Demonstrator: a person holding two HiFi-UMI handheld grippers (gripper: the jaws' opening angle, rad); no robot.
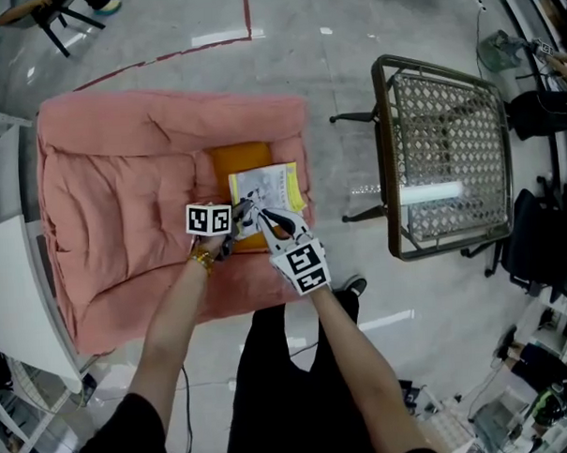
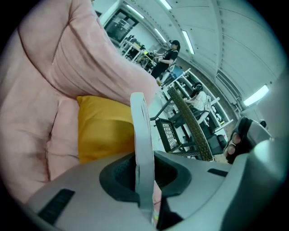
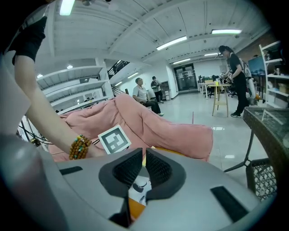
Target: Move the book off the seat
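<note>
Two hand-held grippers meet at the near edge of a thin paperback book with a yellow and white cover (image 1: 274,186). The book lies on a flat orange cushion (image 1: 236,162), which rests on a wide, pink, padded fabric seat (image 1: 123,200), toward the seat's right side. The left gripper (image 2: 143,167) pinches the book's pale edge, which stands upright between its black pads. The right gripper (image 3: 143,164), just beside it, has its jaws pressed almost together on a thin yellow sliver of the cover.

The step in hand appears to be securing the grip; the book is not yet lifted clear of the cushion. The next move likely calls for raising both grippers together, so the floppy book neither bends nor slips, then carrying it out past the seat's edge.

To the right, well apart from the seat, stands a dark metal table with a wire-mesh top (image 1: 449,157), with a white tube (image 1: 432,194) lying on it. Its rim and legs look like the nearest obstacle on that side. A white panel (image 1: 13,270) stands against the seat's left side. A beaded bracelet (image 1: 202,260) circles the person's left wrist. Several people stand or sit far off in the hall.
</note>
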